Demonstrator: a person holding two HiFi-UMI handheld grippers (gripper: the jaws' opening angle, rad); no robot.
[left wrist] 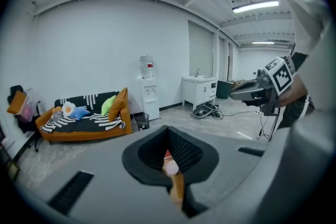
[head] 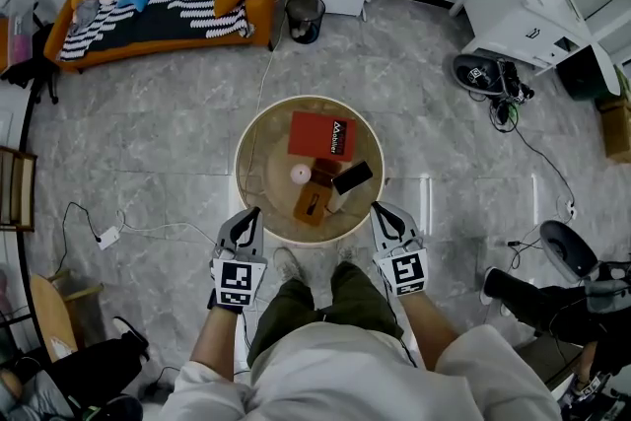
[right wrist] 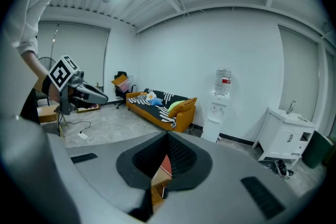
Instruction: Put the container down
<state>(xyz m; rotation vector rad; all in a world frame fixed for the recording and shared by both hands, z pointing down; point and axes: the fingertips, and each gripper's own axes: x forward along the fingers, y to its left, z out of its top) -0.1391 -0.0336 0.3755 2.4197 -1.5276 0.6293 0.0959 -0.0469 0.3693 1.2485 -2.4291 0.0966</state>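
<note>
White container (head: 301, 175) rests on table (head: 259, 161), apart from clenched fingers of left gripper (head: 252, 215) and right gripper (head: 380, 210).

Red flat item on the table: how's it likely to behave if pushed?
The red item lies flat, so it likely slides rather than tips or rolls. It looks stiff and square-edged. Pushed toward the person, it would probably meet the white round thing close by.
</note>
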